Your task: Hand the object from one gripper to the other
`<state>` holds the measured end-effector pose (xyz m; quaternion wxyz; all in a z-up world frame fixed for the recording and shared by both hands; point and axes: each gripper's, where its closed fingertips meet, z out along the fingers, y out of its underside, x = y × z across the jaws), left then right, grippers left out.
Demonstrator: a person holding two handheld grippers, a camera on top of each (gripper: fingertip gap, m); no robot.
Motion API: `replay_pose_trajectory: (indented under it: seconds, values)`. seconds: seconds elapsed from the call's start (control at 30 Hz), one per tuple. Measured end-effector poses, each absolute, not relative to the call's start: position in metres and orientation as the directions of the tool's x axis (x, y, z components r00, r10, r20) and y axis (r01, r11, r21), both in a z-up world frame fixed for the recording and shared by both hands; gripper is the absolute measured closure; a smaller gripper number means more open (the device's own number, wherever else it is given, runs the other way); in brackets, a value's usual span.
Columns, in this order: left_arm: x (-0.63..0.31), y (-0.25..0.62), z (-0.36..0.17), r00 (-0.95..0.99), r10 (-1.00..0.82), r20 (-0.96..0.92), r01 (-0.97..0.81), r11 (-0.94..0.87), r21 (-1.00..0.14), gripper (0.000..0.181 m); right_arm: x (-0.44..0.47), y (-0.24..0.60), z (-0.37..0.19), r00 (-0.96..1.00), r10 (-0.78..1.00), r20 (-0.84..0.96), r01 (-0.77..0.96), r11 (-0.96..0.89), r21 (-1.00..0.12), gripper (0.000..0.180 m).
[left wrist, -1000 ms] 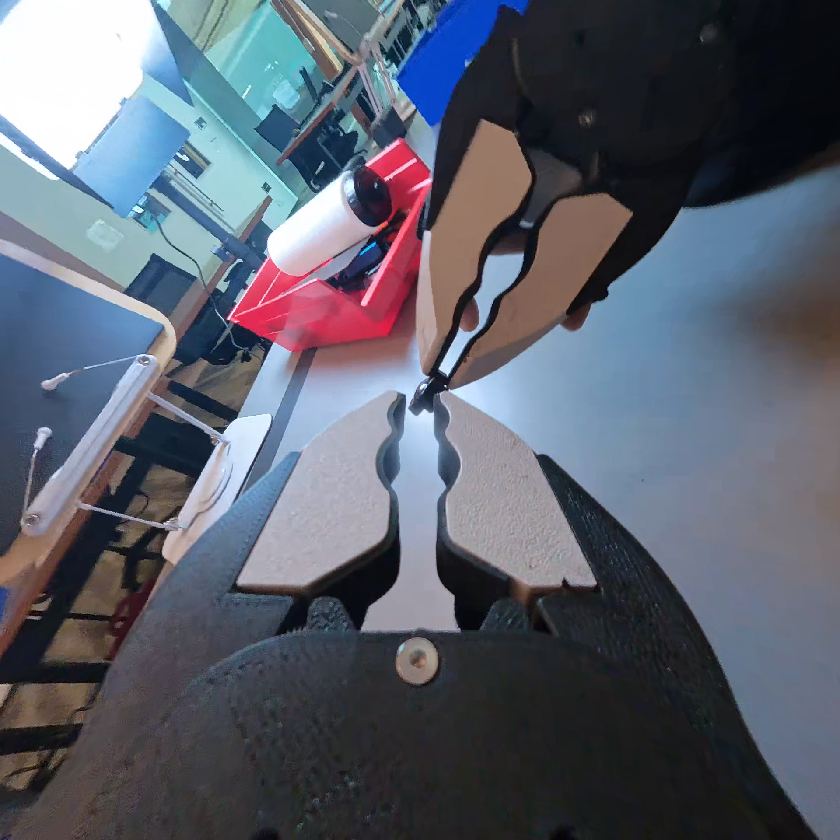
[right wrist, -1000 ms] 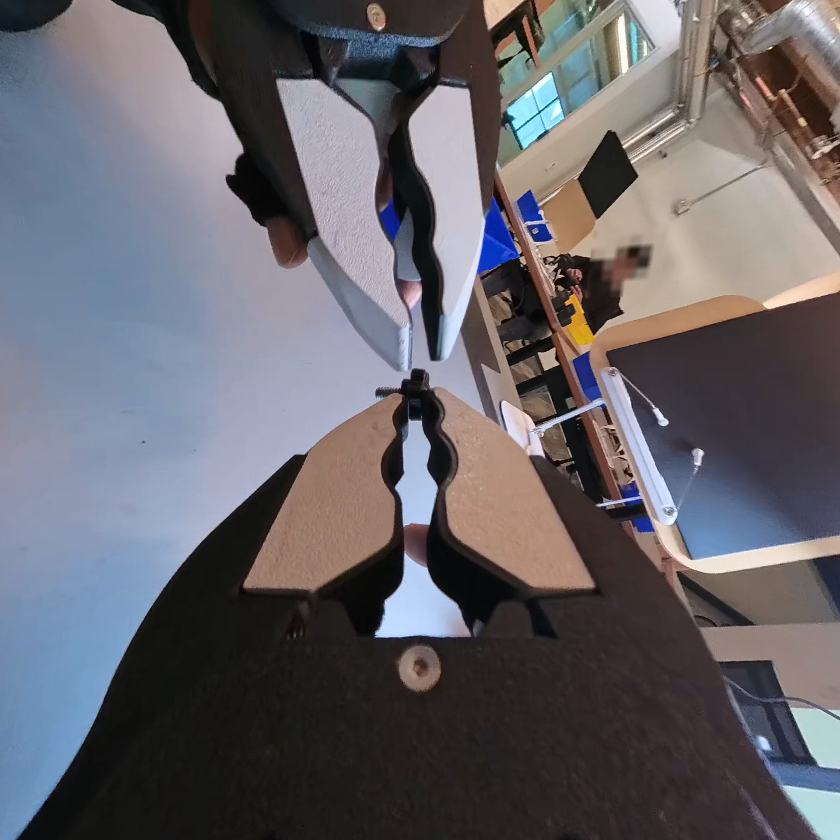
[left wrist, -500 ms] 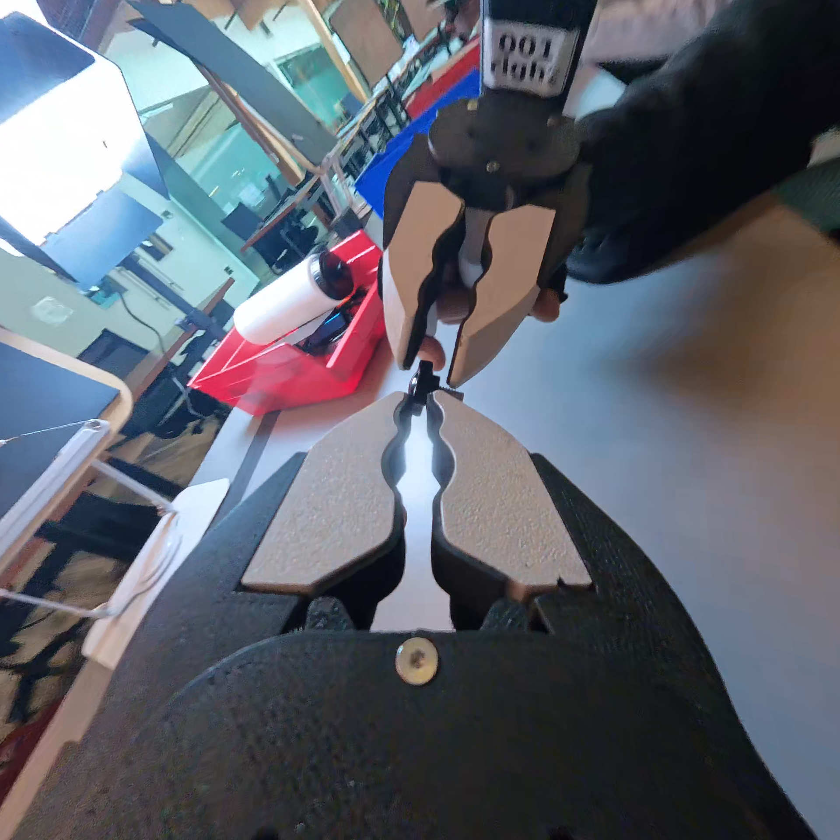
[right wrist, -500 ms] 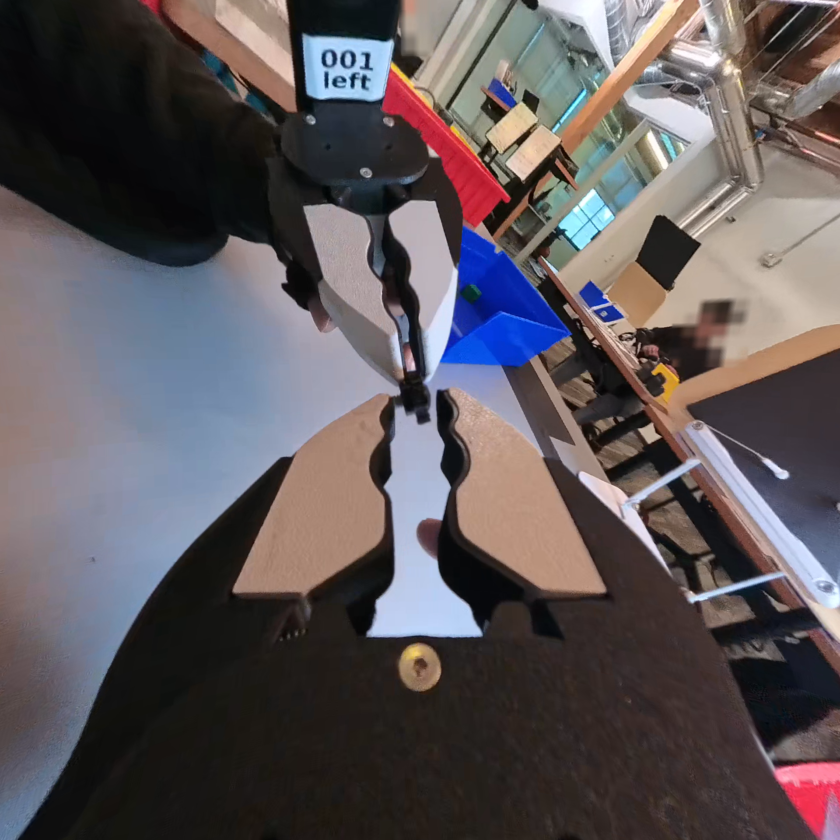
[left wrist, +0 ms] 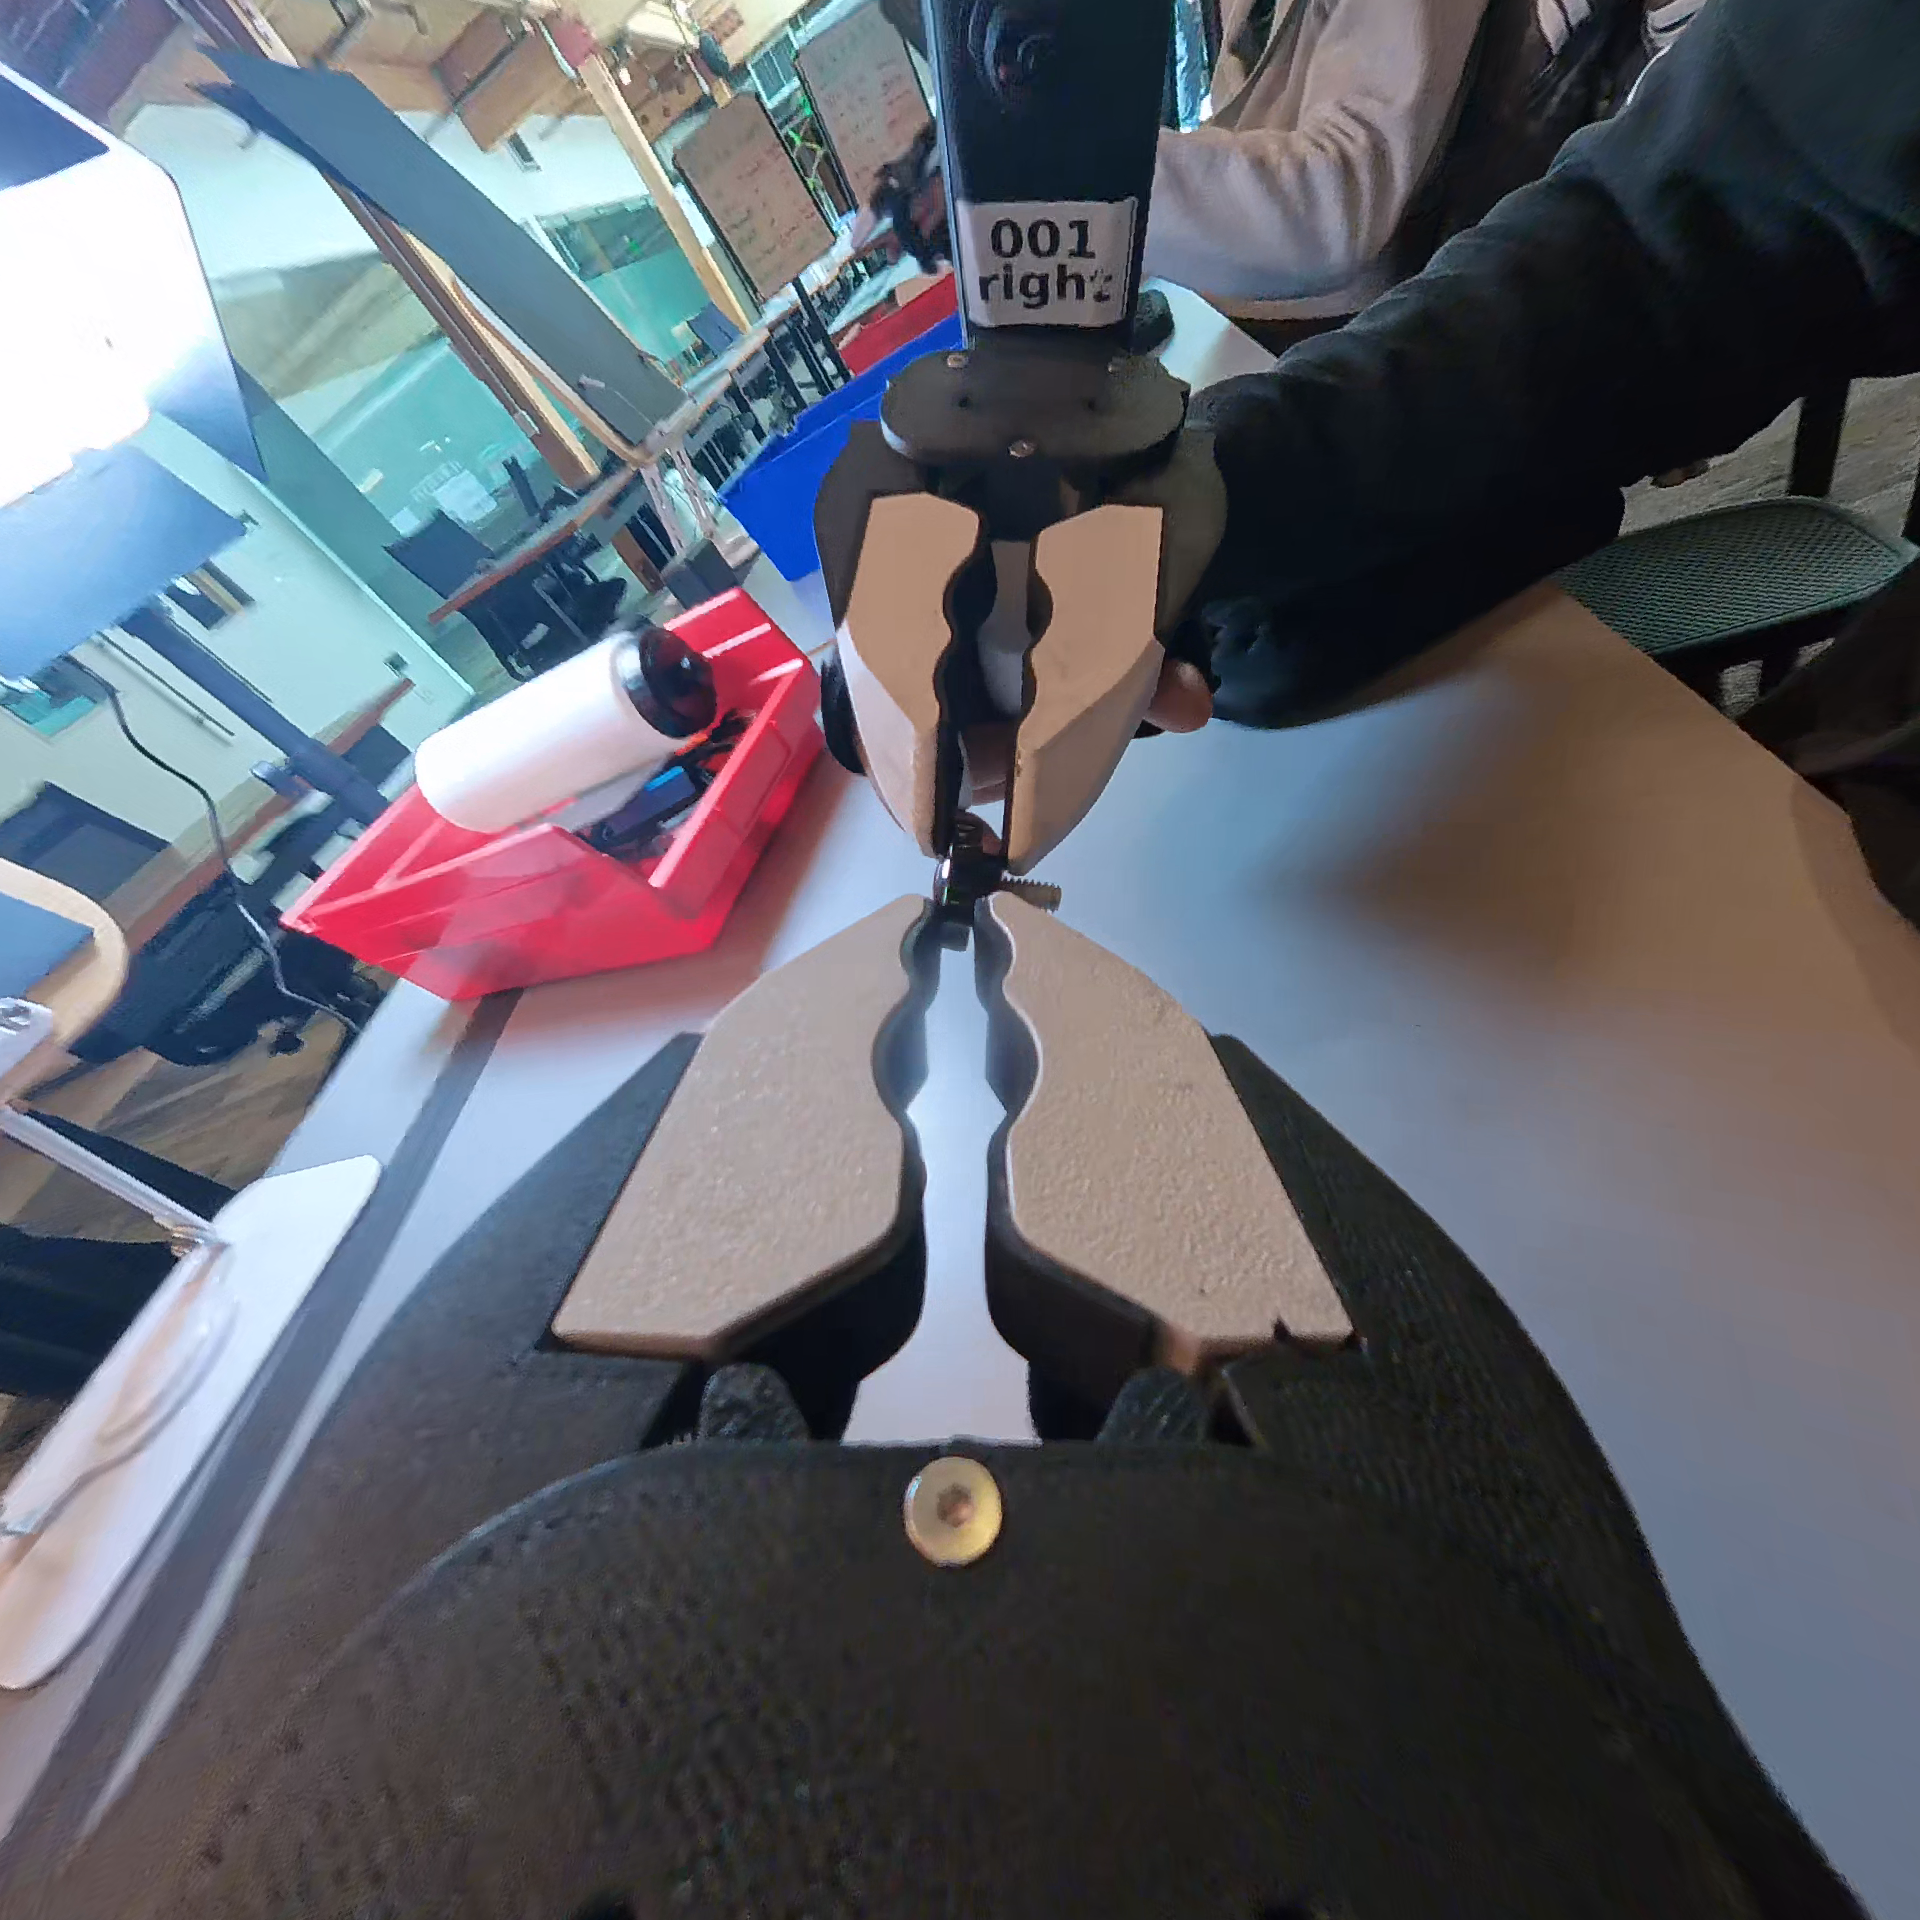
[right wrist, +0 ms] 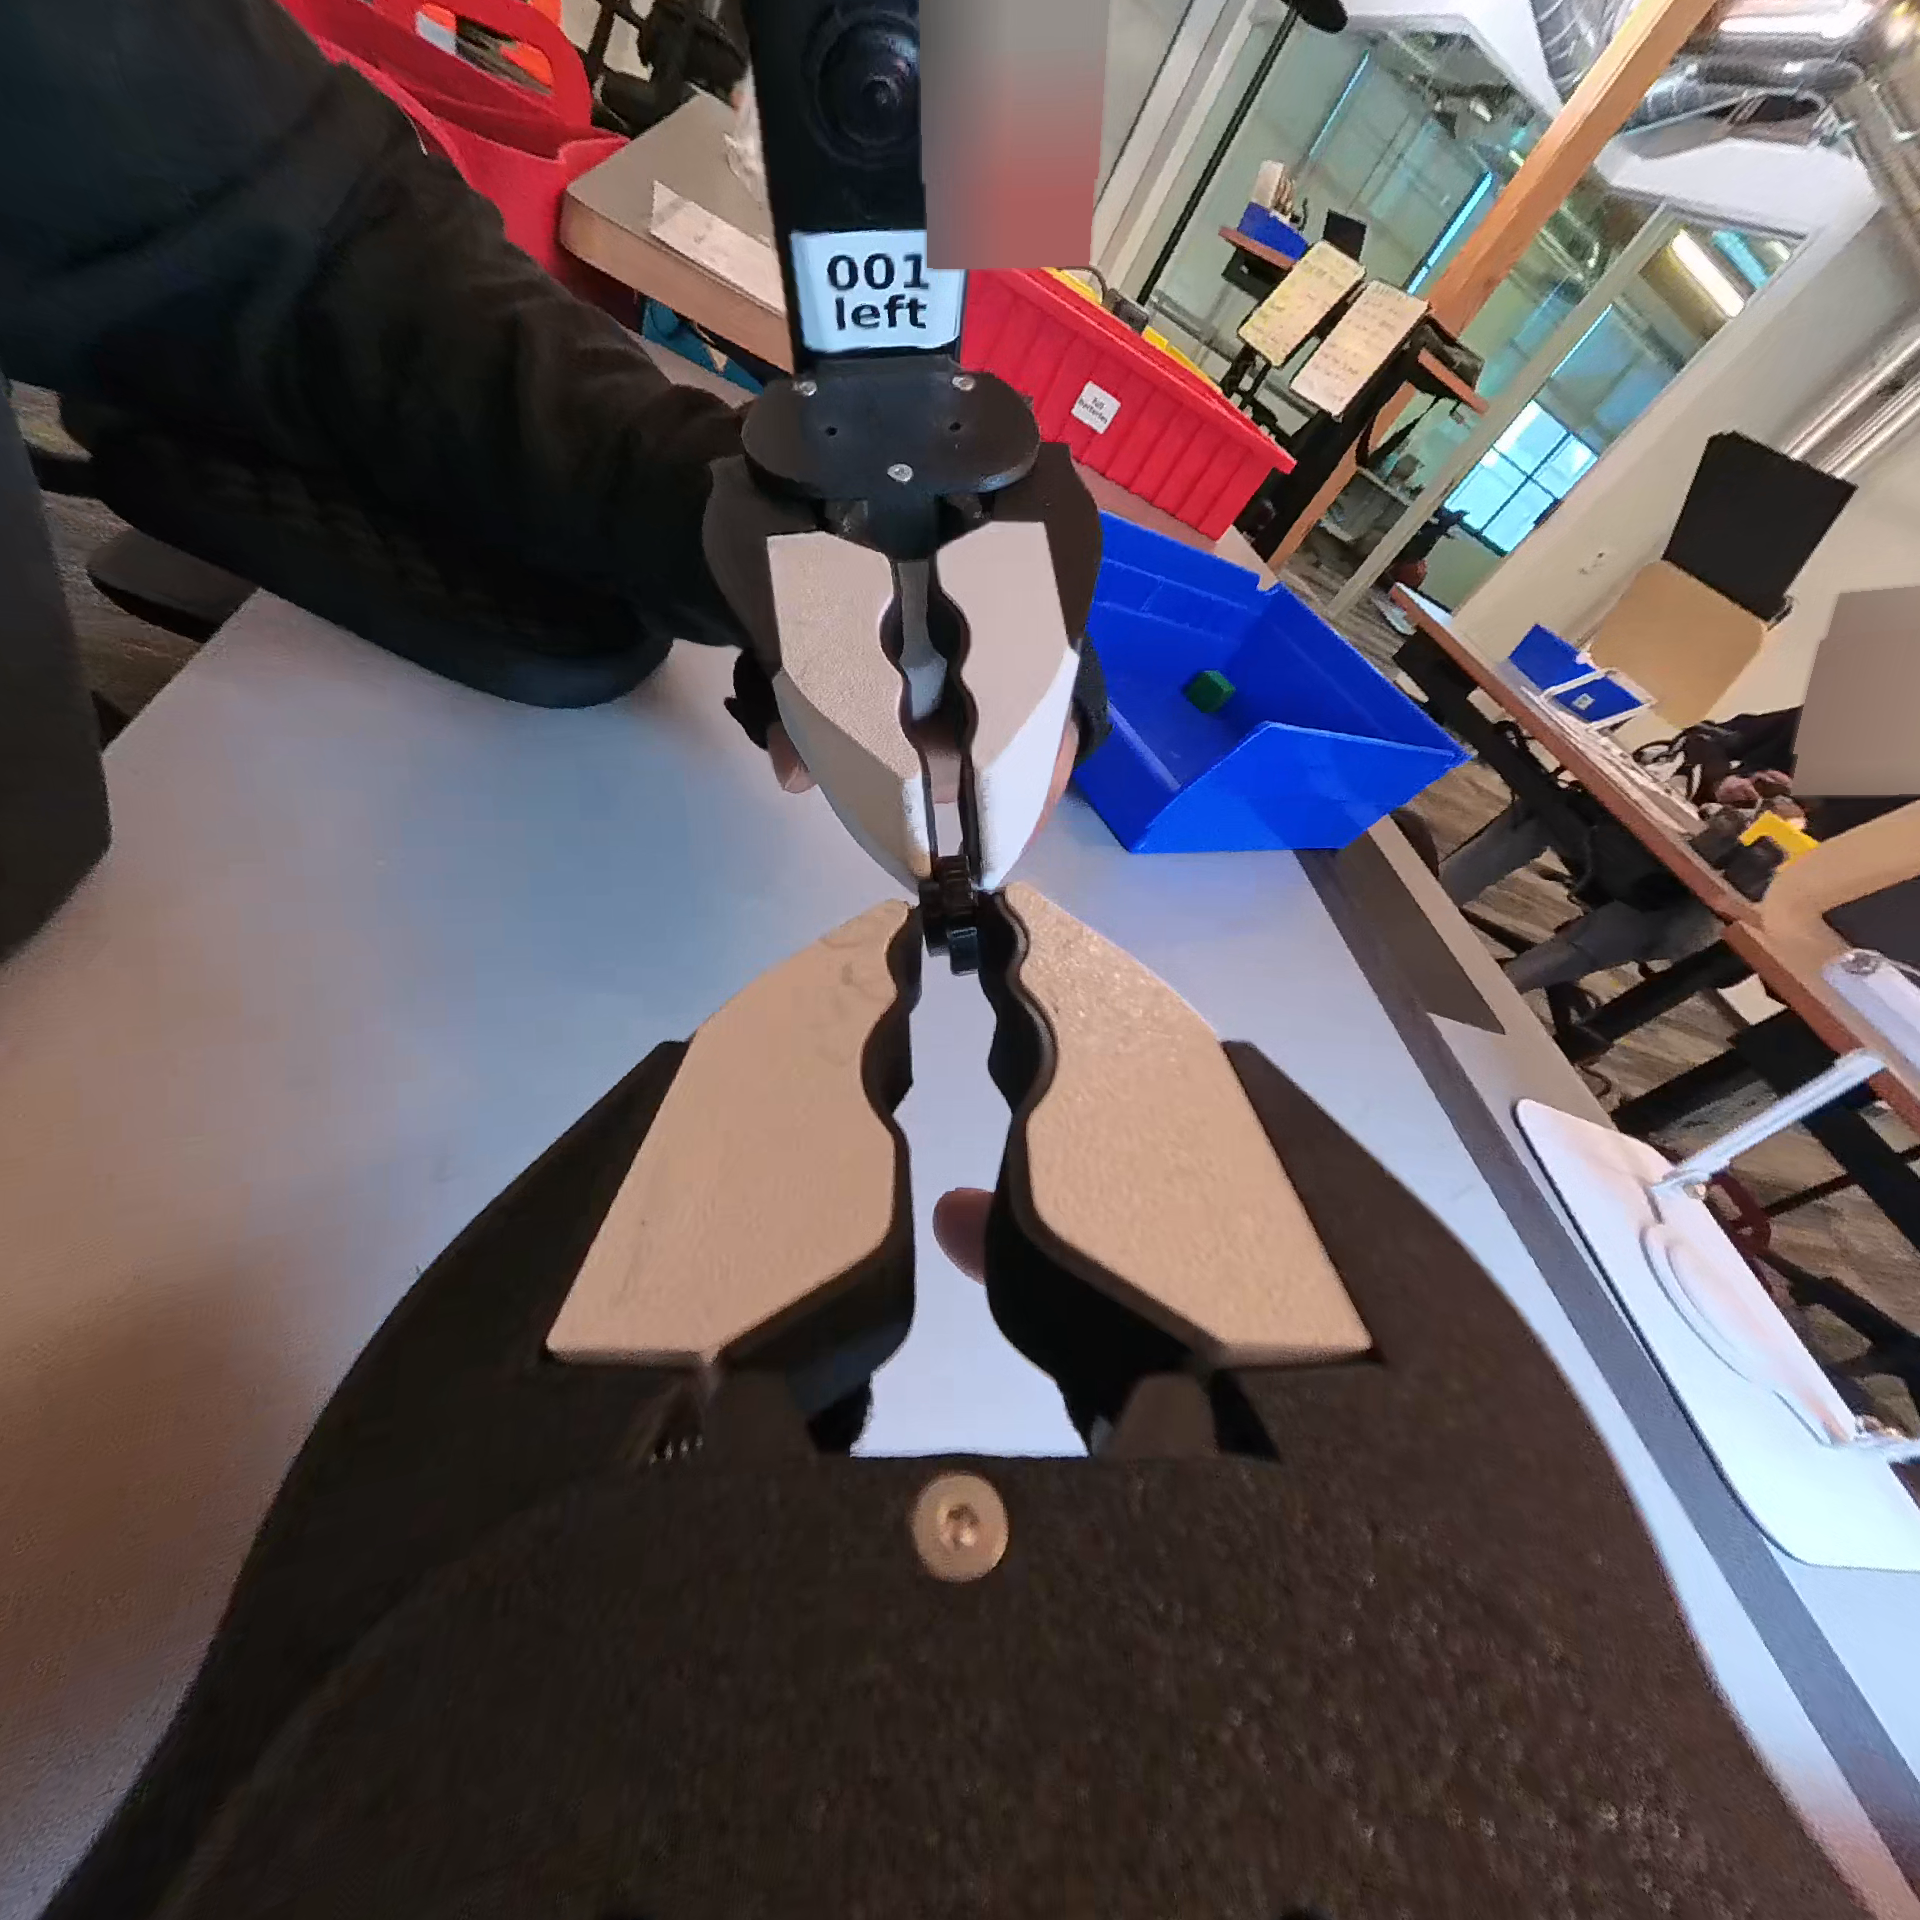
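A small black thumbscrew (left wrist: 961,883) with a threaded stem is held in the air above the grey table (left wrist: 1507,1091). My left gripper (left wrist: 958,909) is shut on its lower part. My right gripper (left wrist: 971,836) faces it tip to tip from above, jaws closed onto the upper part. In the right wrist view the thumbscrew (right wrist: 951,925) sits between my right gripper's (right wrist: 954,909) tips, which are closed on it. The left gripper (right wrist: 951,868) pinches its far end. Both grippers grip the thumbscrew at once.
A red bin (left wrist: 561,894) with a white roll (left wrist: 540,738) stands on the table behind the grippers. A blue bin (right wrist: 1247,748) holding a green block (right wrist: 1208,689) stands at the far edge. A white flat stand (right wrist: 1662,1299) lies at the table's edge. Black sleeves (right wrist: 364,416) reach in. The tips of both grippers are at nearly the same place.
One second ago only the right gripper held the thumbscrew. Half a second ago the left gripper shut on it and the right opened. Now the right jaws have closed on it again.
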<state>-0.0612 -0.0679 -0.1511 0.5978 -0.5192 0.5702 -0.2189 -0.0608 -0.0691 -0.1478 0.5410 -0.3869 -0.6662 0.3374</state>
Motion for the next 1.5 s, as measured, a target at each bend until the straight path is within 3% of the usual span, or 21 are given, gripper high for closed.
replay_pose_trajectory:
  seconds: [0.17, 0.37, 0.77, 0.97, 1.17, 1.3, 1.4, 1.5]
  values:
    - [-0.062, -0.064, -0.153, 0.271, -0.856, -0.44, -0.366, 0.33, -0.87, 0.166, -0.066, -0.06, -0.158, -0.067, 0.848, 0.526, 0.249, 0.524, -0.814, 0.17]
    - [-0.061, -0.058, -0.171, 0.246, -0.807, -0.536, -0.51, 0.363, -0.78, 0.174, -0.069, -0.057, -0.173, -0.073, 0.794, 0.603, 0.352, 0.586, -0.73, 0.17]
    - [-0.06, -0.077, -0.139, 0.236, -0.849, -0.472, -0.297, 0.399, -0.867, 0.175, -0.062, -0.067, -0.151, -0.115, 0.903, 0.414, 0.165, 0.428, -0.888, 0.162]
    - [-0.059, -0.08, -0.141, 0.214, -0.872, -0.44, -0.273, 0.379, -0.884, 0.175, -0.063, -0.073, -0.149, -0.128, 0.886, 0.446, 0.153, 0.462, -0.873, 0.169]
    - [-0.063, -0.07, -0.152, 0.233, -0.876, -0.423, -0.337, 0.335, -0.88, 0.175, -0.065, -0.063, -0.16, -0.091, 0.854, 0.513, 0.249, 0.518, -0.818, 0.17]
    - [-0.061, -0.067, -0.16, 0.238, -0.853, -0.465, -0.419, 0.342, -0.841, 0.165, -0.067, -0.057, -0.168, -0.069, 0.823, 0.564, 0.322, 0.553, -0.768, 0.17]
    - [-0.061, -0.06, -0.168, 0.249, -0.816, -0.522, -0.49, 0.359, -0.795, 0.17, -0.067, -0.054, -0.172, -0.066, 0.807, 0.586, 0.36, 0.567, -0.741, 0.17]
    - [-0.061, -0.062, -0.163, 0.252, -0.814, -0.524, -0.469, 0.37, -0.801, 0.17, -0.067, -0.057, -0.166, -0.064, 0.829, 0.555, 0.314, 0.545, -0.778, 0.17]
